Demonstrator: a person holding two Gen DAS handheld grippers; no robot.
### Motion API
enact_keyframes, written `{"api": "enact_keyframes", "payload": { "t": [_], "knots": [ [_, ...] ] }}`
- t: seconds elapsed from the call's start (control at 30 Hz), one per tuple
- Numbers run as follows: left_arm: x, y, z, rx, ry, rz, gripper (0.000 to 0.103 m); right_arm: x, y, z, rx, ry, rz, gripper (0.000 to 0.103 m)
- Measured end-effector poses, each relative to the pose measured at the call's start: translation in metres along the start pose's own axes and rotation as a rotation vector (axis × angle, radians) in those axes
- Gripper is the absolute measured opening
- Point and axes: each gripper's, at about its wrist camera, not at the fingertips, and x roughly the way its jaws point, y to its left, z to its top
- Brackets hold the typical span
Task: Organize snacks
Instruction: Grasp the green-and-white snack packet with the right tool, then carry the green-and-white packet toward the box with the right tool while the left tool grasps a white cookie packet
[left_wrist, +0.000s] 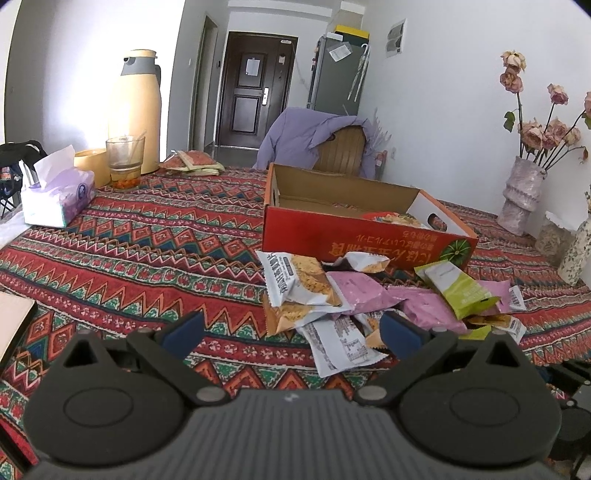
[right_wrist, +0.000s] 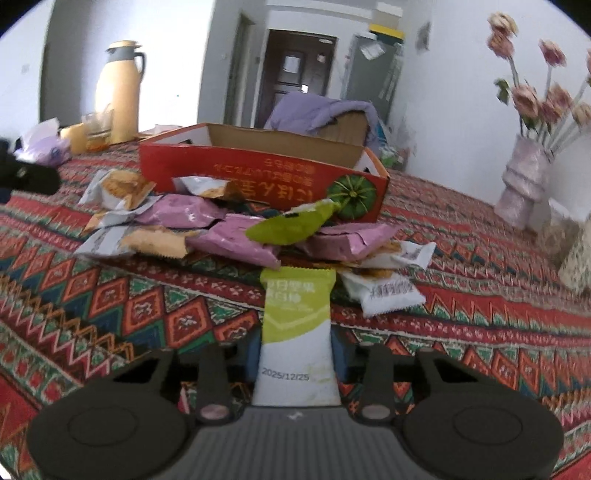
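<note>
The right gripper (right_wrist: 297, 347) is clamped on a green and white snack bar (right_wrist: 297, 325), its blue pads pressing the wrapper's two long sides near the white end. The bar points forward, away from the camera, toward the pile, so the printed green end stays free to go first into the box. The hold looks firm enough to carry a light, flat packet, though a thin foil wrapper could slip if swung fast.

The left gripper (left_wrist: 291, 332) has its jaws apart and nothing between them. It hangs low over the patterned worktop (left_wrist: 147, 240), at the near edge of the snack pile (left_wrist: 354, 295), probably waiting its turn.

The pile of pink, white and green packets lies loose on the cloth, touching the near wall of the red cardboard box (left_wrist: 365, 236). The box is open at the top and seems nearly empty, with something just visible near its right end, so most of the sorting appears still undone
</note>
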Motion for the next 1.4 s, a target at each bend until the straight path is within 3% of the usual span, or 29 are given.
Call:
{"api": "enact_keyframes", "payload": {
  "t": [0.47,0.9,1.07,1.23,1.4],
  "knots": [
    [0.023,-0.003,0.011,0.013,0.023,0.058,0.103,-0.044,-0.024,0.012,0.105,-0.184,0.120,0.036],
    [0.101,-0.015,0.048,0.006,0.106,0.156,0.102,-0.014,-0.031,0.063,0.121,-0.251,0.126,0.036],
    [0.118,-0.015,0.046,-0.008,0.147,0.141,0.087,-0.002,-0.029,0.074,0.125,-0.252,0.143,0.036],
    [0.120,-0.012,0.042,-0.014,0.157,0.100,0.055,0.005,-0.024,0.074,0.127,-0.247,0.158,0.036],
    [0.109,-0.007,0.043,-0.021,0.121,0.074,0.049,0.010,-0.022,0.073,0.134,-0.237,0.161,0.036]
  ]
}}
